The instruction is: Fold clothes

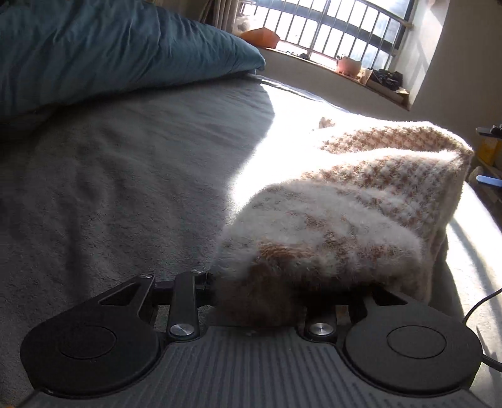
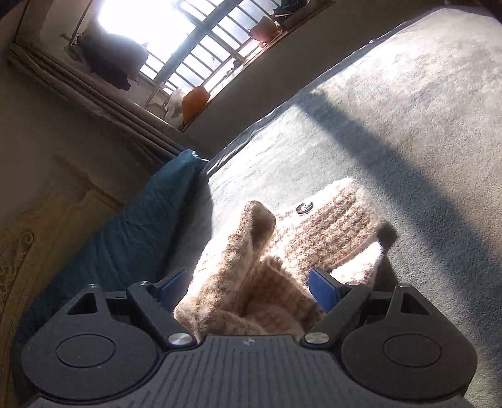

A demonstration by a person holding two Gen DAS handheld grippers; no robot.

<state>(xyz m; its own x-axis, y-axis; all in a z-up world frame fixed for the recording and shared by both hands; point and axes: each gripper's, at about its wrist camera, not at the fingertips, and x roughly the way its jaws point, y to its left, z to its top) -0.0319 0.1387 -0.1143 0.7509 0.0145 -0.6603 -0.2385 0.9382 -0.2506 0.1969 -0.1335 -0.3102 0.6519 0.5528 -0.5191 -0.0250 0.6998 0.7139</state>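
Mid-fold: my left hand-held gripper (image 1: 282,295) looked clamped on the sweater (image 1: 345,204), right hand-held gripper (image 2: 251,288) apart around it; next, I judged, lay it flat on bed (image 1: 125,172).

One fuzzy houndstooth garment (image 1: 360,201) lies on the right of one grey bed (image 1: 125,175). One metal button (image 2: 304,207) shows on it in the right wrist view. One teal pillow (image 1: 109,53) lies at far left. One barred window (image 1: 339,28) stands at the far side. On its sill: one orange box (image 1: 262,37) and one pink pot (image 1: 348,65). Two grippers are present: left gripper (image 1: 260,292), right gripper (image 2: 251,288). Two blue pads (image 2: 323,290) show on the right gripper.
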